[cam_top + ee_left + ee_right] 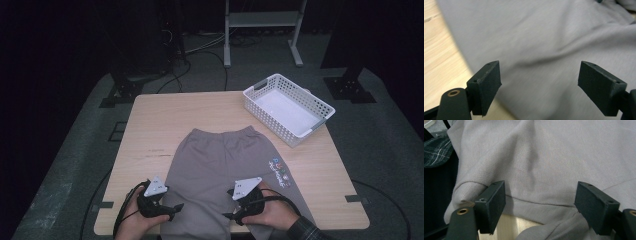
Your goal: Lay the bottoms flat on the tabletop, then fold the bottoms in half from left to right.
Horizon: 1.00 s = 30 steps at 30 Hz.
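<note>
Black left jaws: spread wide, nothing between the pads – grey cloth lies under the gap in the left gripper view.
Black right jaws: also spread, gripping nothing – hem and a fold of the same cloth lie below the gap in the right gripper view.
Left gripper [172, 209]: at the table's near edge, on the outer side of the shorts' left leg, pointing across toward the cloth; left hand [134, 220] wraps its body.
Right gripper [231, 216]: near edge too, over the right leg of the shorts; right hand [272, 214] behind it, plaid sleeve [305, 231] at the bottom.
Grey shorts [220, 160]: spread flat in the middle of the table, waistband toward the far edge, leg ends reaching over the near edge; small coloured print [279, 170] on the right leg.
Wooden table [150, 125]: pale top, bare along the left edge.
White basket [314, 104]: slatted plastic, at the far right corner, set at an angle, well apart from both grippers.
</note>
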{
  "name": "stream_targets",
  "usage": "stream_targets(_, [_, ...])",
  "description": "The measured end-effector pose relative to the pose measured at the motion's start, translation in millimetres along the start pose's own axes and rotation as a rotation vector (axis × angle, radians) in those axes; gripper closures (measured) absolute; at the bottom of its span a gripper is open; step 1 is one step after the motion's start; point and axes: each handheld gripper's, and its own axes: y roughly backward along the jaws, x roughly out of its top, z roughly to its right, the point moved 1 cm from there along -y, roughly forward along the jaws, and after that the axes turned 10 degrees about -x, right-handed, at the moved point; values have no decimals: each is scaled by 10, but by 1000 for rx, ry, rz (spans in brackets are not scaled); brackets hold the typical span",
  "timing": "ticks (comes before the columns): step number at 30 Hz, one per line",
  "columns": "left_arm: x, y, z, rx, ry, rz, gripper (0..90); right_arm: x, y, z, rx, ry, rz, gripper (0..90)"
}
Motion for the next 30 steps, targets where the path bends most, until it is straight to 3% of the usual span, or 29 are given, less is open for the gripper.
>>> stream_targets(7, [-112, 39, -79, 7, 22, -5, 172, -10, 0, 1, 0, -2, 9, 234])
stream_targets(14, [-130, 6, -78, 16, -4, -20, 185, -13, 0, 0, 1, -5, 12, 234])
stream_targets(17, [-124, 9, -58, 16, -22, -14, 272, -13, 0, 0, 2, -6, 12, 234])
stream_targets(23, [-113, 38, -54, -2, -9, -4, 634, -17, -1, -3, -1, -12, 14, 235])
stream_targets(25, [-114, 40, -68, -14, 13, 3, 758, -17, 0, -2, -2, -11, 14, 235])
stream_targets(28, [-117, 38, -88, -49, 47, 13, 870, -17, -1, -2, -3, -11, 14, 235])
stream_targets(30, [-110, 38, -92, -51, 53, 9, 880, -17, -1, 0, -2, -12, 15, 235])
